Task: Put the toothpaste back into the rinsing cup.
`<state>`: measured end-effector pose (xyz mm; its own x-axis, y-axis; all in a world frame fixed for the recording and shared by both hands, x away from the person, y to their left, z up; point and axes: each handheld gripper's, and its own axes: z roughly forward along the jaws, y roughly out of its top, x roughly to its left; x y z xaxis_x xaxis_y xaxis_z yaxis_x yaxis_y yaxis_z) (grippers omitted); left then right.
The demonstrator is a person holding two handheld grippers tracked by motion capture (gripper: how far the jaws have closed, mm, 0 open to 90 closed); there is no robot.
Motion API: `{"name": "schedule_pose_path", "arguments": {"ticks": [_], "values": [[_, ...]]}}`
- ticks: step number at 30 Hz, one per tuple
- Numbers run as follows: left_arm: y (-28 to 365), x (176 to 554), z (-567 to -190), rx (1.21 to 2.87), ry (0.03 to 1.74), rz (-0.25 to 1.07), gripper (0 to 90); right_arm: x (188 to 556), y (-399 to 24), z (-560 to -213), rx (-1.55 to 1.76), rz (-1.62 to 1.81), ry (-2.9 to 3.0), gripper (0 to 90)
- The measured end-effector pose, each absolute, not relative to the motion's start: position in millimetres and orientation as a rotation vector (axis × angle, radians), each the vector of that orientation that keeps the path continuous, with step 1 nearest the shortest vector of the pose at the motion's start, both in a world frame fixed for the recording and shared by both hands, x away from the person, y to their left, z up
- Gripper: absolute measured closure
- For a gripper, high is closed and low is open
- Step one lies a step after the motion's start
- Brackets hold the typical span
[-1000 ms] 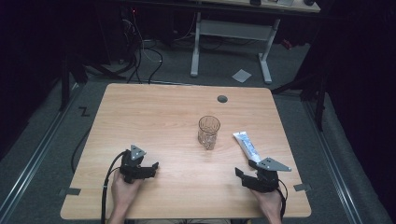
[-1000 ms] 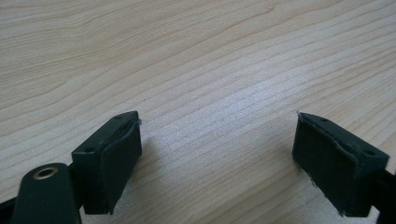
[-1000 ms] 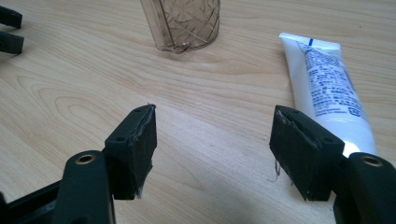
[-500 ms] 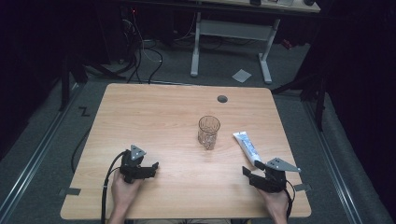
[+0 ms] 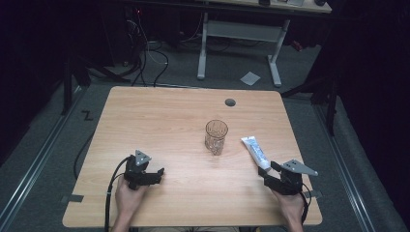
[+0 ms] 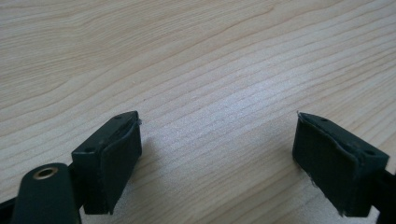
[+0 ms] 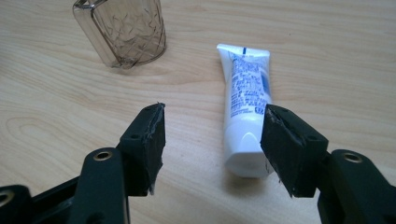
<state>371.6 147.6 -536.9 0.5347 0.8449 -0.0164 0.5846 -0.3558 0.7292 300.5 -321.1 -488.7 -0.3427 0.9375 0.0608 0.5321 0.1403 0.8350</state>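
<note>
High view gives me the wooden bench (image 5: 159,121) with a clear patterned glass tumbler (image 5: 215,137) upright near its middle and a white toothpaste tube (image 5: 255,152) lying flat to the tumbler's right. My right hand-held gripper (image 5: 269,173) sits at the near right, just short of the tube's capped end; in the right gripper view its jaws stand apart, empty, the cap (image 7: 245,163) between them. My left hand-held gripper (image 5: 152,175) rests at the near left, jaws spread over bare wood.
</note>
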Motion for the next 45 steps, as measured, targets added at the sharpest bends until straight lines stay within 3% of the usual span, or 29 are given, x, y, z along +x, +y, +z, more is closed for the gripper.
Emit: {"name": "schedule_pose_path", "arguments": {"ticks": [36, 45], "values": [[148, 372, -537, 2.075, 1.153, 0.478, 16.0, 361, -307, -458, 1.366, 0.982, 1.939, 40.1], [148, 372, -537, 2.075, 1.153, 0.478, 16.0, 373, -307, -452, 1.399, 1.048, 1.915, 35.5]]}}
